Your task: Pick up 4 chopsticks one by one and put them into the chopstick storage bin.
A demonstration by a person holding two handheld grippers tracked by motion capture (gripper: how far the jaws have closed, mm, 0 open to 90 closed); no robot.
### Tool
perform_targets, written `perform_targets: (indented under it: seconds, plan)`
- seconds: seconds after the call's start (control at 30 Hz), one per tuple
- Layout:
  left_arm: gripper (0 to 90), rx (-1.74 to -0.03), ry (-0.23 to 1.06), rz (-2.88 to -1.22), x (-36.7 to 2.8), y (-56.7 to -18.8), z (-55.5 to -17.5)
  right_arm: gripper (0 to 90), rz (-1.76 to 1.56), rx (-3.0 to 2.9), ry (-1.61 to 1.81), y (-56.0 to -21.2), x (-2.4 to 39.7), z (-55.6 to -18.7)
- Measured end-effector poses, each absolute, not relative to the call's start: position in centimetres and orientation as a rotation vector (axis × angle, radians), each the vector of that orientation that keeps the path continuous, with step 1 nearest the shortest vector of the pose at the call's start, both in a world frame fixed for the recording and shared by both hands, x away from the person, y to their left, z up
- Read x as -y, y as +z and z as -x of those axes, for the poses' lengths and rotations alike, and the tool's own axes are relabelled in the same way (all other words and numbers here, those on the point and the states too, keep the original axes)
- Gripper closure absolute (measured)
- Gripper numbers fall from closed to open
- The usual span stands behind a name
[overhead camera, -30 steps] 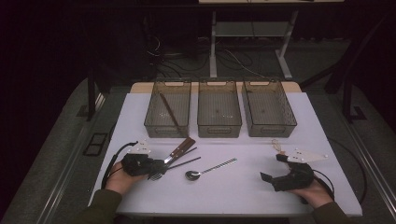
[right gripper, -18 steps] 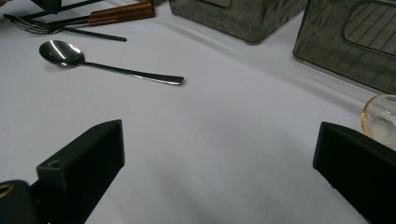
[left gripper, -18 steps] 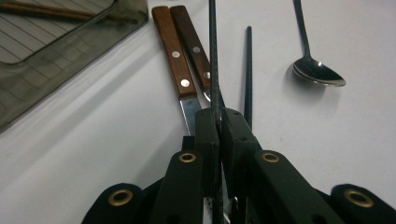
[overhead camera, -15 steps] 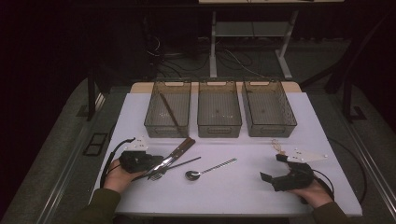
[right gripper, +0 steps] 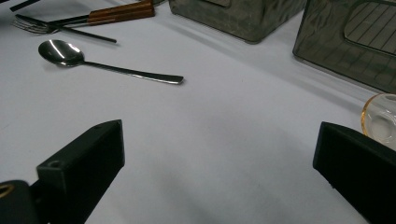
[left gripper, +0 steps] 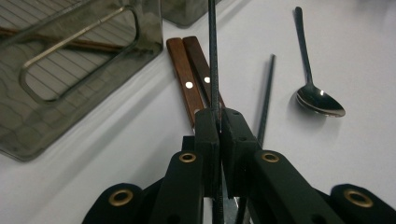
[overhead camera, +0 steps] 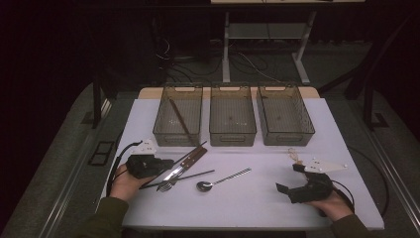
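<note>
Chopstick (left gripper: 213,56) pinched between the pressed-together fingers of the left gripper (left gripper: 218,135) is thin, stiff and light, likely slick, so a hold near mid-length would stop it pivoting; the right gripper (right gripper: 219,158) rests with fingers spread wide on nothing. Just beyond the left fingers lie wooden-handled knives (left gripper: 189,79), a second chopstick (left gripper: 266,100) and a spoon (left gripper: 320,100) on the smooth white surface (overhead camera: 257,203). Farther off stand three bins (overhead camera: 233,116), then dark floor.
</note>
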State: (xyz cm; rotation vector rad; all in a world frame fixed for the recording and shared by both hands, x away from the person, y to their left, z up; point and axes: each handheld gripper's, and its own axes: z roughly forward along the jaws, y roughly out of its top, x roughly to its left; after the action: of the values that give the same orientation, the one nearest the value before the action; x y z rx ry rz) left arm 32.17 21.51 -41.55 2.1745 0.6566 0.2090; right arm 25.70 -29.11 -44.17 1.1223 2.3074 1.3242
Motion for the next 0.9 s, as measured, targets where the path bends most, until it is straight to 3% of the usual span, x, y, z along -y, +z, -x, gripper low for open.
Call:
perform_targets:
  seconds: [0.9]
  plan:
    - [86.2,-0.751,0.237,-2.122,-20.8,-38.9,-32.6,1.8,-1.107,-2.308,1.325,-44.5,28.0,-25.8]
